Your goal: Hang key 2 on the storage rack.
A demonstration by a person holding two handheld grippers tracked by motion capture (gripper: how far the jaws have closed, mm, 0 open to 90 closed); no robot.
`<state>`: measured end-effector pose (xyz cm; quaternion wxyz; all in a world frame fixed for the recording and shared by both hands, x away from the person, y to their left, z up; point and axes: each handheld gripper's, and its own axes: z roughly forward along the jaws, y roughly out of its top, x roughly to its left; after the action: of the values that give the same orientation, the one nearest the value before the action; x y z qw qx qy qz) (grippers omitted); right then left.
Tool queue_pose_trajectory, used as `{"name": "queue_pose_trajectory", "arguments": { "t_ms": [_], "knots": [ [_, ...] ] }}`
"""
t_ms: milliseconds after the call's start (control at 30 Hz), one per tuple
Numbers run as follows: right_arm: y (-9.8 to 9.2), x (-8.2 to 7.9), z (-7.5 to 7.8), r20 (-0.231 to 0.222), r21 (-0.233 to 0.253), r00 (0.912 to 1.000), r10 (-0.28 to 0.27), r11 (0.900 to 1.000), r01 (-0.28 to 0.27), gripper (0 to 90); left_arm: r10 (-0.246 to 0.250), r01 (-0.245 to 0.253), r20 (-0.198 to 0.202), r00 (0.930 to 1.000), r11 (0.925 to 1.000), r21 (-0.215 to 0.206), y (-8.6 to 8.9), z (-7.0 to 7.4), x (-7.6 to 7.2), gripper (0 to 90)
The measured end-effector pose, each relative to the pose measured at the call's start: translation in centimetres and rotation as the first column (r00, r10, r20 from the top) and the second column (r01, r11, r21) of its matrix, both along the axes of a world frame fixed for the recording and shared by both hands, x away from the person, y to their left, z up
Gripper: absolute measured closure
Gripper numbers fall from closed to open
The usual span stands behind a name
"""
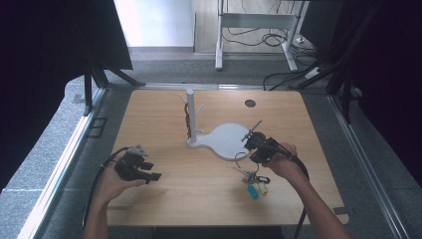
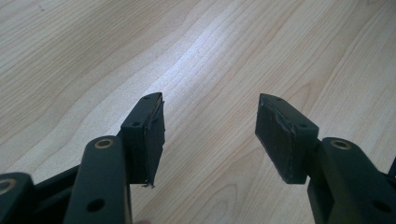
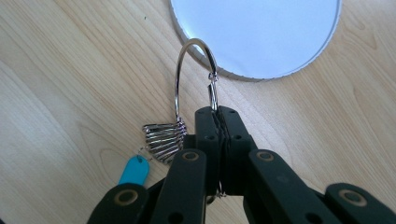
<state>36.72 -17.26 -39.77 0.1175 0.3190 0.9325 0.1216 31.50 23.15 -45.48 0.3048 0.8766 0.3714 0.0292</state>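
Note:
A large metal key ring (image 3: 196,70) carries several small rings (image 3: 163,137) and a blue tag (image 3: 134,170). My right gripper (image 3: 217,116) is shut on the big ring's wire, just off the rim of the white stand base (image 3: 254,32). From above, the right gripper (image 1: 254,152) sits by the base's front edge, with the blue tag (image 1: 253,191) and a yellow tag (image 1: 263,188) lying on the wood below it. The white peg stand (image 1: 190,112) rises from the base (image 1: 226,141), and a dark strap (image 1: 188,122) hangs on it. My left gripper (image 2: 210,116) is open over bare wood, at the table's left (image 1: 152,170).
The wooden table (image 1: 209,199) has a round dark grommet (image 1: 250,103) near its back edge. Beyond the table stand a white desk frame (image 1: 256,22) and floor cables (image 1: 278,77). Black frame posts (image 1: 89,84) flank both sides.

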Motion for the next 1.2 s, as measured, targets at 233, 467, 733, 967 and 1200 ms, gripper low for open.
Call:
{"name": "queue_pose_trajectory", "arguments": {
  "t_ms": [233, 467, 733, 967, 1200],
  "knots": [
    [-0.6, 0.1, 1.8, 0.034, 0.012, 0.9993, -0.014, 1.0, 0.014, 88.1, -0.006, 0.006, -0.005, 1.0, 1.0, 0.006, 0.0, -0.1, 0.1, 43.0],
    [-0.7, 0.4, 3.9, 0.07, 0.022, 0.9974, -0.019, 1.0, 0.017, 88.1, 0.0, 0.0, -0.007, 1.0, 1.0, -0.004, 0.1, -0.1, 0.0, 43.1],
    [-0.4, 1.0, 6.1, 0.098, 0.027, 0.995, -0.022, 0.999, 0.02, 88.1, -0.01, 0.011, -0.025, 0.9996, 0.9999, 0.011, -0.1, -0.6, 0.2, 43.1],
    [-0.3, 1.6, 6.6, 0.091, 0.039, 0.9954, -0.028, 0.999, 0.024, 88.1, 0.0, 0.0, -0.019, 0.9998, 1.0, -0.004, 0.1, -0.4, 0.1, 43.2],
    [0.1, 2.0, 6.8, 0.095, 0.039, 0.9952, -0.023, 0.999, 0.02, 88.1, -0.005, 0.005, -0.022, 0.9997, 1.0, 0.003, 0.1, -0.5, 0.2, 43.2]
  ]
}}
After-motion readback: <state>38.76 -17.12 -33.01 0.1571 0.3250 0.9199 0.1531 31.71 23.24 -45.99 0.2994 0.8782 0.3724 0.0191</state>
